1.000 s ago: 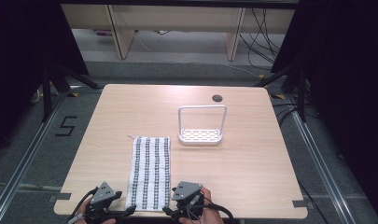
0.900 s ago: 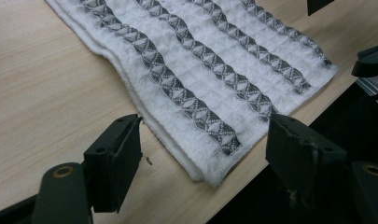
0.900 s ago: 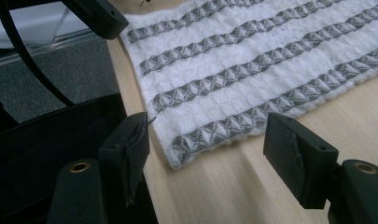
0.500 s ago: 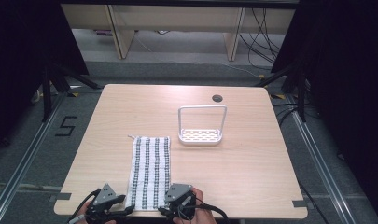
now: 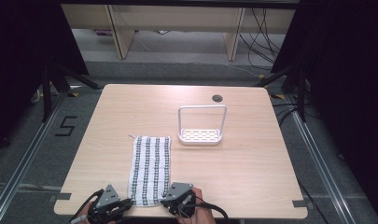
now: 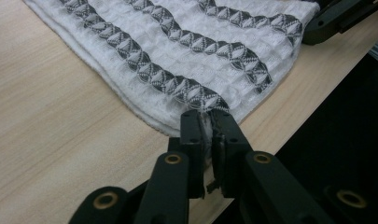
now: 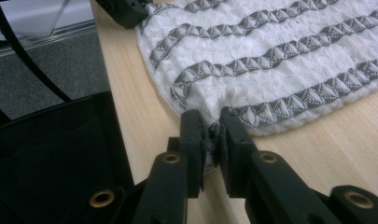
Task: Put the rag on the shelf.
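Both grippers, left gripper [image 5: 113, 204] and right gripper [image 5: 178, 197], now drawn nearer the pale wooden table's [image 5: 252, 168] near edge, clamp the white grey-striped folded waffle-weave towel's [image 5: 149, 168] corners there; uneven pulling could slip it free.

Even overhead light falls on the table [image 5: 130, 116] in the high view, bright on the wood with no glare, while the room's sides sink into near black. The rack [image 5: 200, 126] casts only a faint shadow. Both gripper views are sharp on the towel [image 6: 177, 56] weave and soften at the bottom edge.
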`<state>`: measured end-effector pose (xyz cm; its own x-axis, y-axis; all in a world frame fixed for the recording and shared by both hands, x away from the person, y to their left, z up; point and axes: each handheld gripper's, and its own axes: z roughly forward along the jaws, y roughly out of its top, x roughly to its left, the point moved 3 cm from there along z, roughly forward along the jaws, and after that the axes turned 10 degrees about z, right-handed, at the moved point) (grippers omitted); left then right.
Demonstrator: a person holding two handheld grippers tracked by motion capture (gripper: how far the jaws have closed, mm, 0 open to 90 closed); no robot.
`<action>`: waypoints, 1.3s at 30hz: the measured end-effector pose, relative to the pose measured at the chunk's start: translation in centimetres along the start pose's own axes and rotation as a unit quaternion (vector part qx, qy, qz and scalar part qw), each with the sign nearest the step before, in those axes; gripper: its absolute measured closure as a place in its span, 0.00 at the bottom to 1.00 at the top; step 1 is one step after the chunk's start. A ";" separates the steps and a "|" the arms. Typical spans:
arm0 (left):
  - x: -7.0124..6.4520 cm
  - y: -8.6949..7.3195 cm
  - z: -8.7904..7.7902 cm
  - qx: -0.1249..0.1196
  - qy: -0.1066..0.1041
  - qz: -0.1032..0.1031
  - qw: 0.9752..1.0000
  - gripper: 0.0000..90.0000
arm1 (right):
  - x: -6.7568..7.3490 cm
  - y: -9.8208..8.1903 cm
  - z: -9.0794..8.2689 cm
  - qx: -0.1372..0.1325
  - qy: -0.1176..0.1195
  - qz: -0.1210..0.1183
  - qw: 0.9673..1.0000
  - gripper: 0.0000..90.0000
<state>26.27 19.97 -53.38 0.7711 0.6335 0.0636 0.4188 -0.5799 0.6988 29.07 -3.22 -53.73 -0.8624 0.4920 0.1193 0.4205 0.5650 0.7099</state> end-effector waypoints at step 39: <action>0.6 9.4 -5.5 -0.119 -0.004 0.036 0.992 0.96 | -2.4 6.1 -8.9 -0.113 -0.009 0.013 0.993 0.95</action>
<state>27.98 17.72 -42.85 0.7989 0.5902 0.1156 0.2374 -0.4860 0.8411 31.17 -6.88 -43.51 -0.8458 0.5175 0.1296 0.3673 0.3886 0.8451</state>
